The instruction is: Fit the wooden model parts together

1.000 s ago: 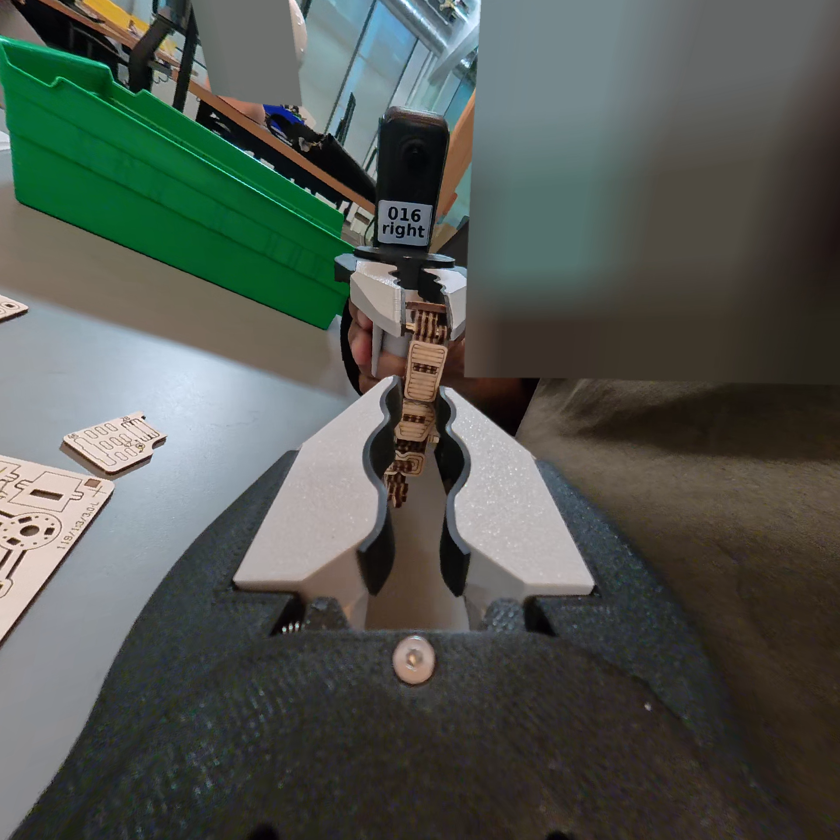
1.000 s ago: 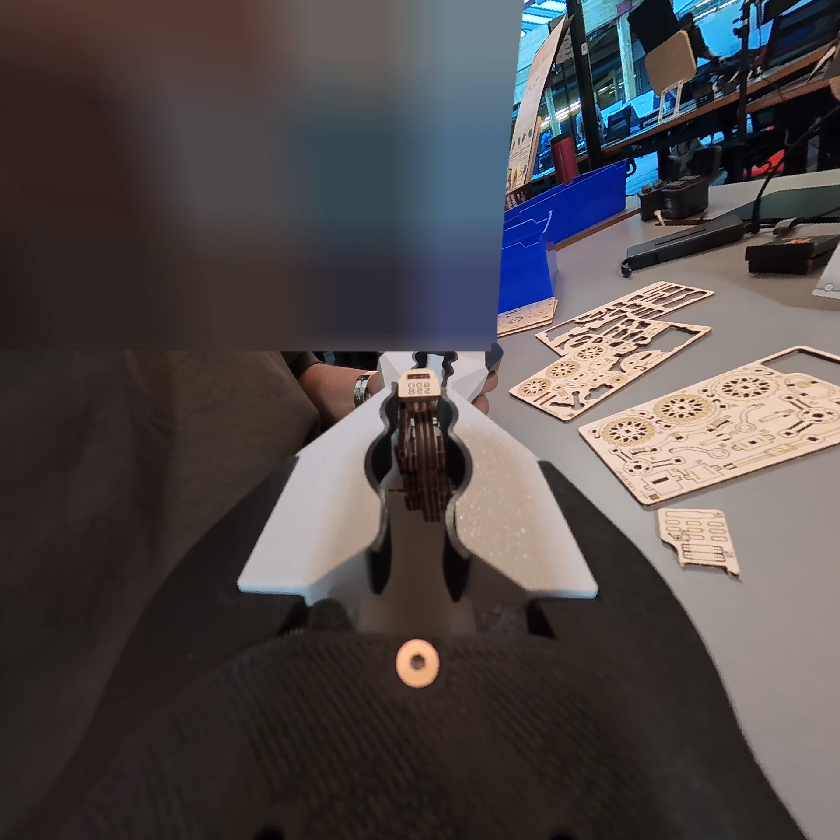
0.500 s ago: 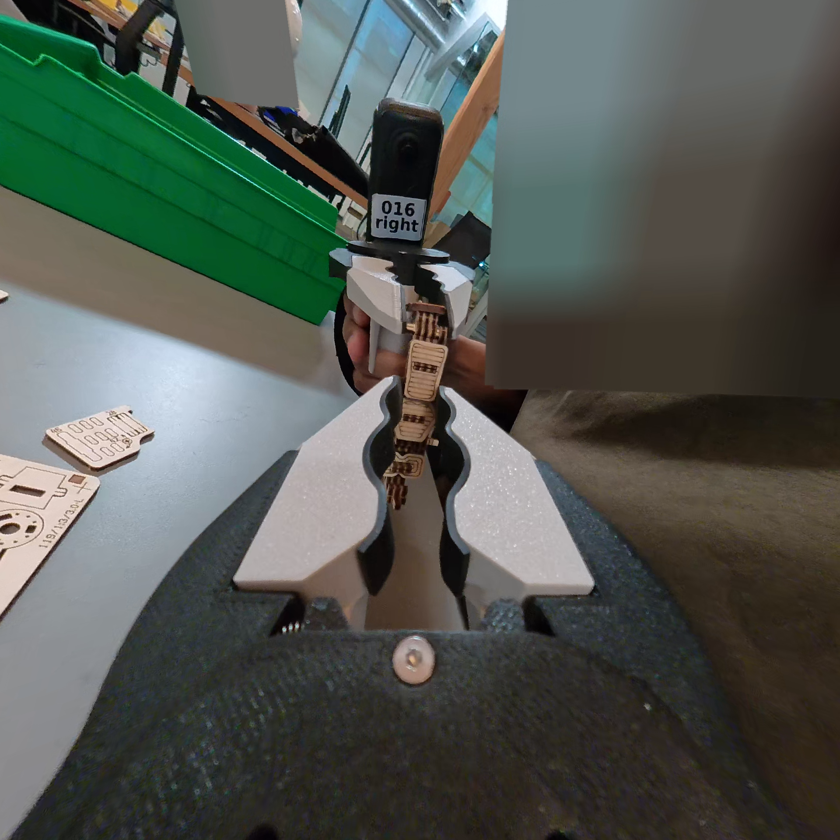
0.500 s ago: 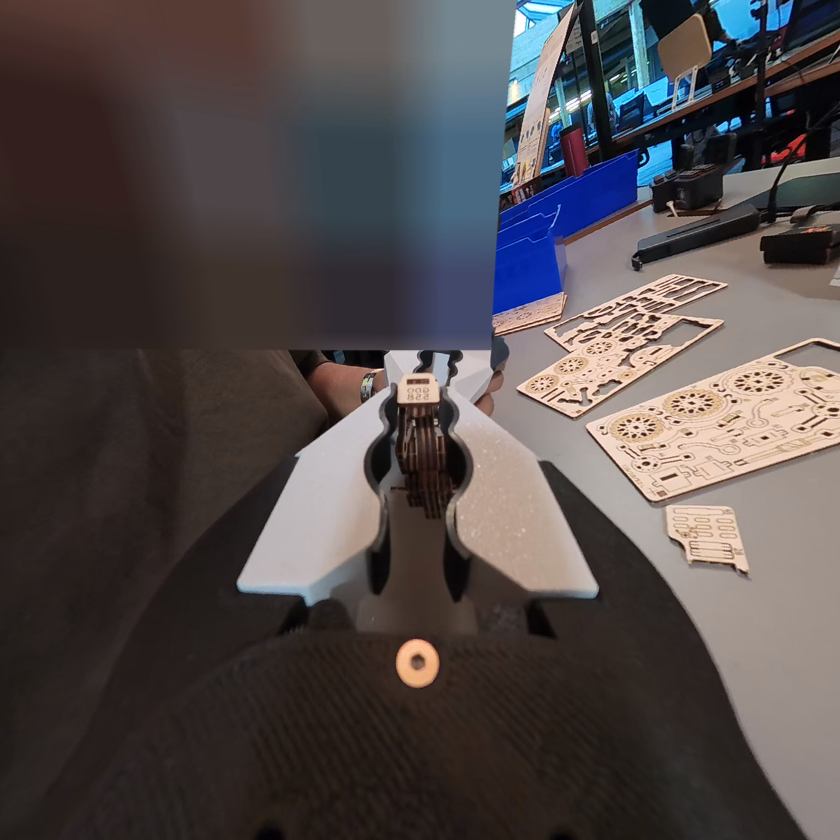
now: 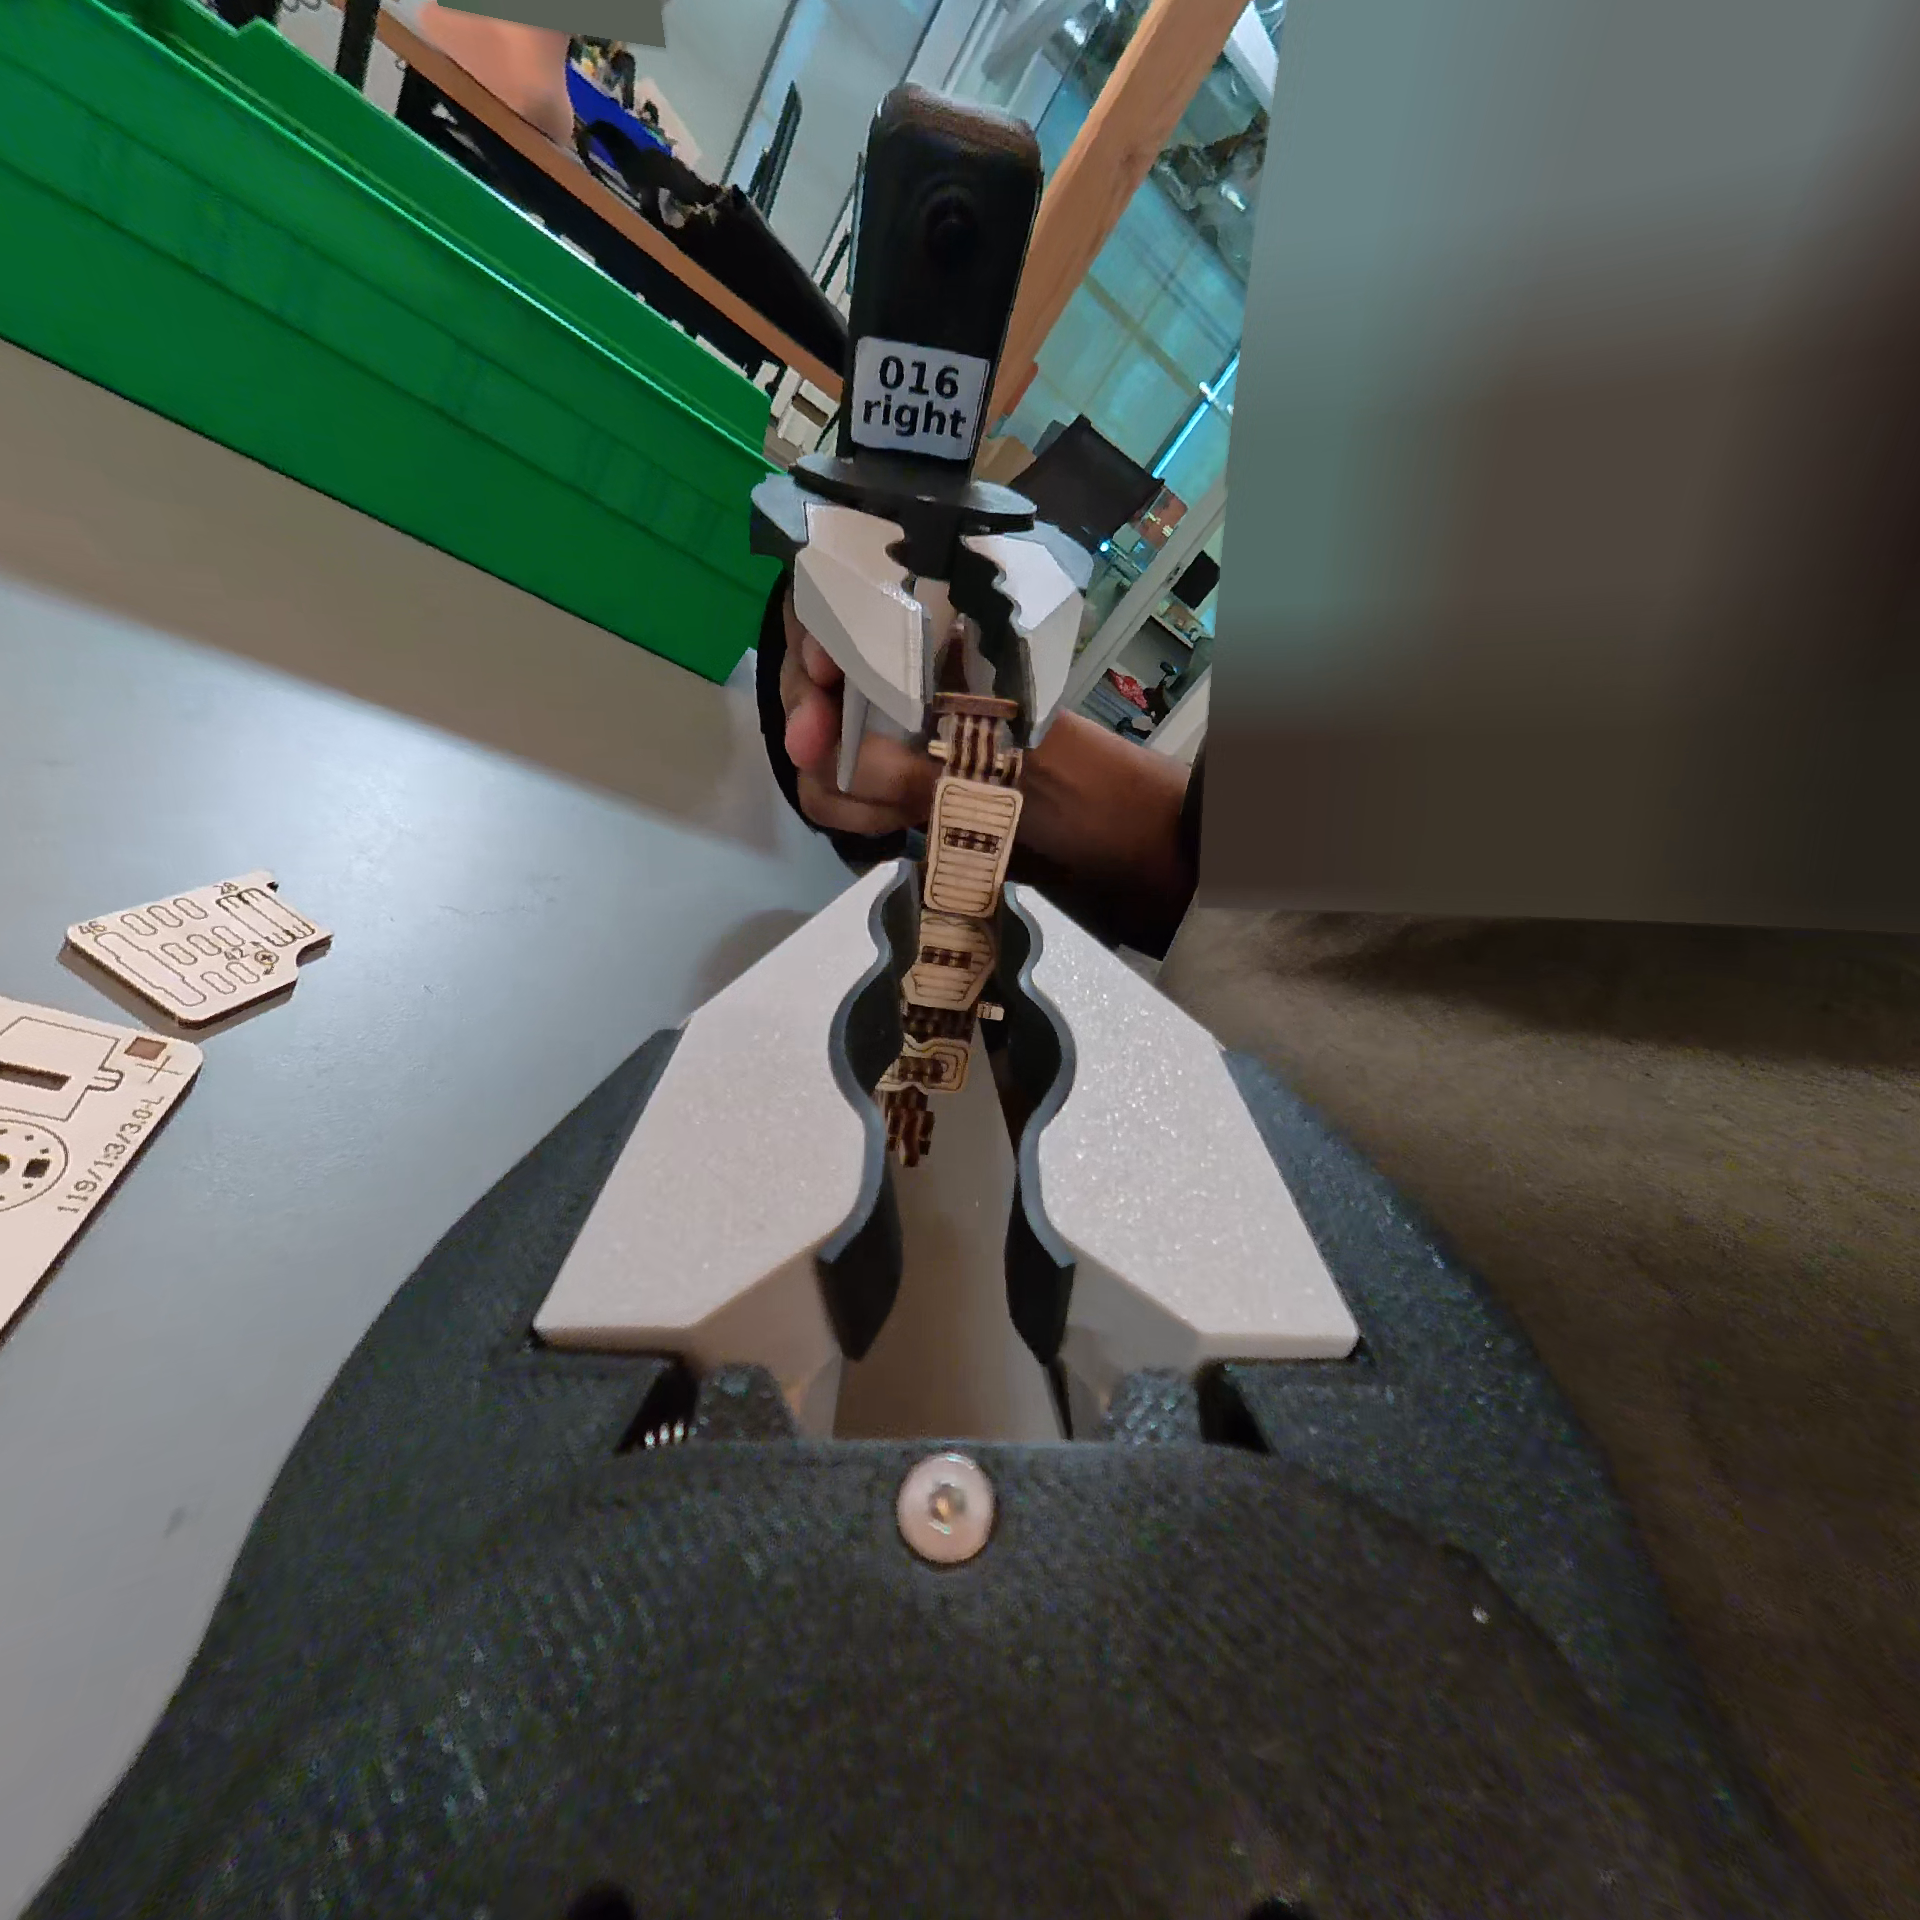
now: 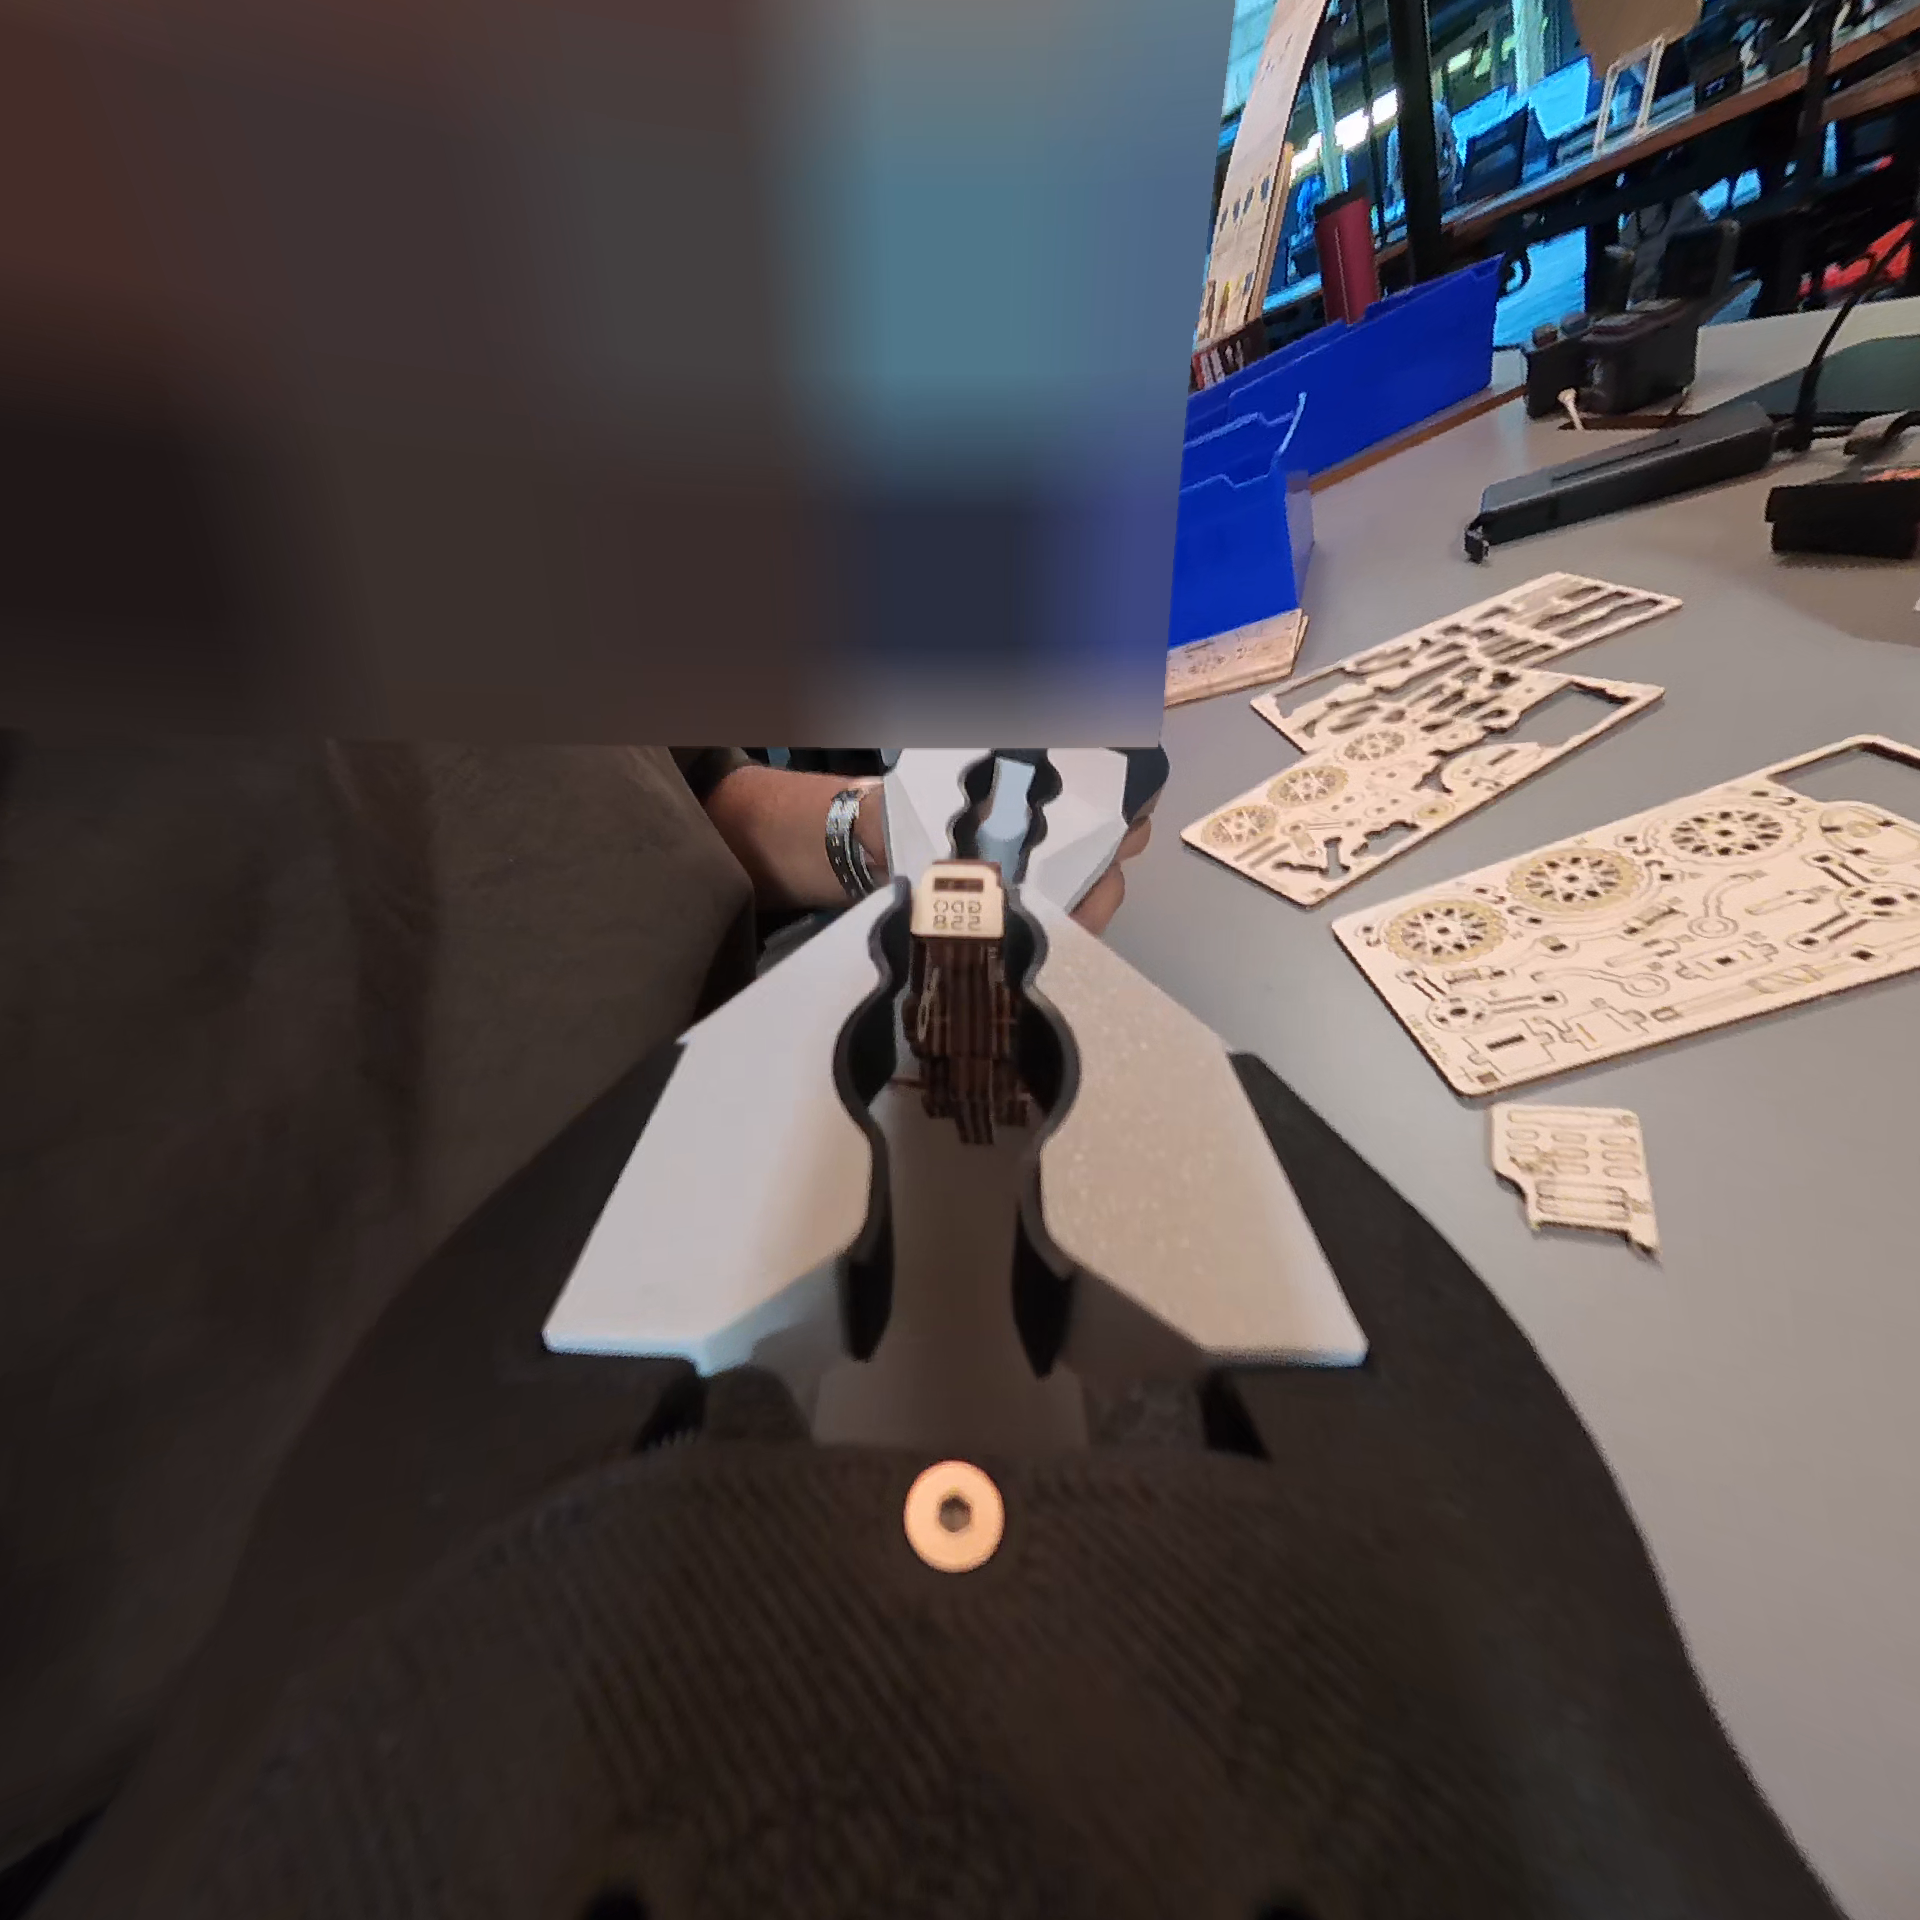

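1. Above the near edge of the grey surface (image 5: 436,831), close to the person's olive-clad body, the two claws face each other with a strip of wooden model parts (image 5: 961,914) held between them.
2. The left claw (image 5: 951,997) is clamped on the near end of the strip, whose slotted links run up and away from its tips.
3. The right claw (image 5: 961,665), topped by a black camera with a white sticker, is clamped on the far end of the same strip; a hand (image 5: 831,748) grips it from behind.
4. From the right wrist view, the right claw (image 6: 961,977) pinches a dark stack of links (image 6: 961,1039) capped by a pale tab, and the left claw (image 6: 997,821) shows just beyond.
5. A green bin (image 5: 343,312) stands along the surface's far side in the left view.
6. A small loose wooden piece (image 6: 1574,1174) lies flat on the surface, just beside a big cut-out sheet (image 6: 1621,925); more sheets (image 6: 1423,748) lie farther off.
7. Blue bins (image 6: 1340,416) sit at the surface's far edge in the right view.
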{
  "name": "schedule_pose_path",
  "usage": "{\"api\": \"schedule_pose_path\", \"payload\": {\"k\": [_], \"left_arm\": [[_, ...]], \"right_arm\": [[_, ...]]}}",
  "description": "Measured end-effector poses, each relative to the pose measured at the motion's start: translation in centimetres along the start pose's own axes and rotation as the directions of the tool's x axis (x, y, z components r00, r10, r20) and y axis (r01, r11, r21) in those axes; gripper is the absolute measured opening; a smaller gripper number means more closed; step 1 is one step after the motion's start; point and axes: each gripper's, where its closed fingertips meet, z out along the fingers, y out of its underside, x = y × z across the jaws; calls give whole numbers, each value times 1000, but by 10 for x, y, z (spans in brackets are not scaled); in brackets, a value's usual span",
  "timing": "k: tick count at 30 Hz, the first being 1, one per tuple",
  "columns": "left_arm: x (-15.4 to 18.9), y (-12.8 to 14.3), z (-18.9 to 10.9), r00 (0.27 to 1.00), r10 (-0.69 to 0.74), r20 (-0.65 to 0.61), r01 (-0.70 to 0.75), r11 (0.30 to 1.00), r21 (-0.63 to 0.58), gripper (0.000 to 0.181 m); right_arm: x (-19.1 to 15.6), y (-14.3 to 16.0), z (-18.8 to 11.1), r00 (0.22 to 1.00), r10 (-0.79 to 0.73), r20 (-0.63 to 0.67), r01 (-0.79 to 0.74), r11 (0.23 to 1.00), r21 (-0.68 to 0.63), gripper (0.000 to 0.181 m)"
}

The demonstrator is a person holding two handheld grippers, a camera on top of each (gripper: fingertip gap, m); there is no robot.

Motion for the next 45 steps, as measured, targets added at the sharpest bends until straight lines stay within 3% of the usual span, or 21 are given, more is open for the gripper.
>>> {"api": "schedule_pose_path", "payload": {"k": [5,10,30,45], "left_arm": [[-2,6,2,1000,4,12,-3,999,-39,12],[-3,12,3,1000,-5,13,6,997,-74,12],[0,35,11,1000,-14,-12,11,980,-201,13],[-4,39,10,999,28,27,-21,974,-225,12]], "right_arm": [[0,11,3,999,-34,-10,33,997,-69,27],[0,19,2,997,-79,-21,76,989,-128,17],[-10,43,-4,996,-81,41,89,956,-281,16],[-5,48,-3,998,-71,3,67,938,-341,16]]}}
